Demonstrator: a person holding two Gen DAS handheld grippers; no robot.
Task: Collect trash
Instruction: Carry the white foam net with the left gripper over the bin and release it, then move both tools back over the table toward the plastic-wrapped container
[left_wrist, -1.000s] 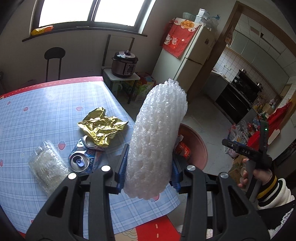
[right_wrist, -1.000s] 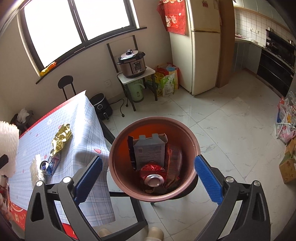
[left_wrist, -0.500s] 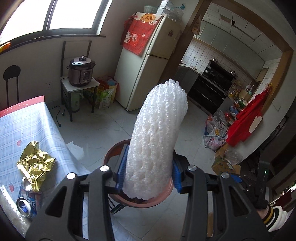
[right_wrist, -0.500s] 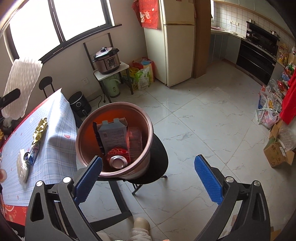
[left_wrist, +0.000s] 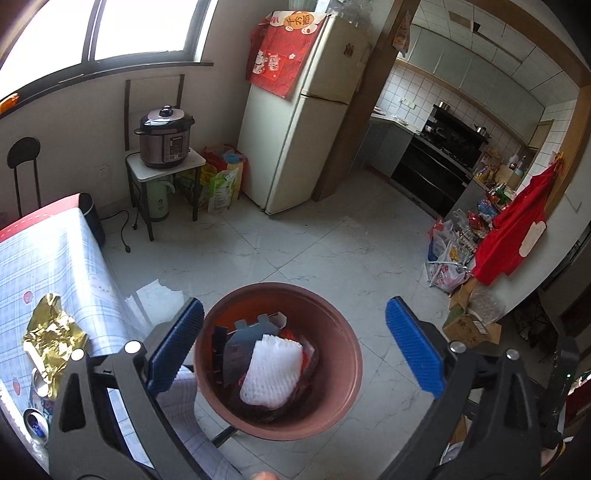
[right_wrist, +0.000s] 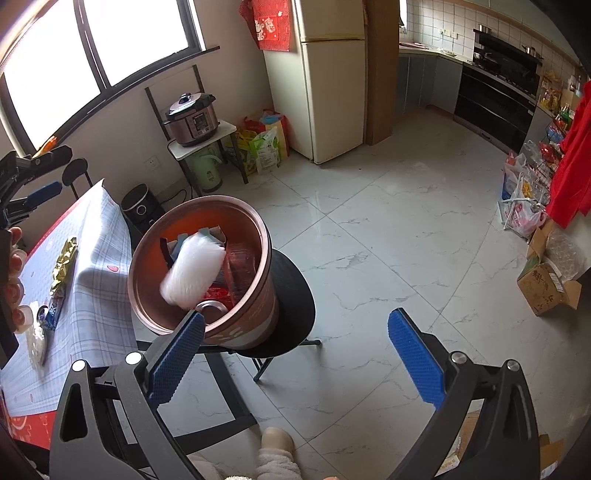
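A white foam net (left_wrist: 271, 371) lies inside the brown trash bin (left_wrist: 347, 369), on top of a grey carton and red wrappers. My left gripper (left_wrist: 293, 306) hangs just above the bin; its jaws are opening wide with nothing between them. In the right wrist view the foam net (right_wrist: 194, 271) looks blurred inside the bin (right_wrist: 255, 306). My right gripper (right_wrist: 295, 317) is open and empty, to the right of the bin above the floor. On the checked table (left_wrist: 48, 258) lie a gold wrapper (left_wrist: 51, 336) and a crushed can (left_wrist: 37, 422).
The bin stands on a black stool (right_wrist: 295, 310) beside the table edge. A clear plastic pack (right_wrist: 37, 343) lies near the can. A fridge (left_wrist: 295, 129), a pressure cooker (left_wrist: 164, 136) on a stand, shopping bags and cardboard boxes (right_wrist: 546, 288) line the tiled floor.
My left gripper swung from the table to above the bin, then opened; the foam net it held now lies in the bin. My right gripper shifted right, off the bin.
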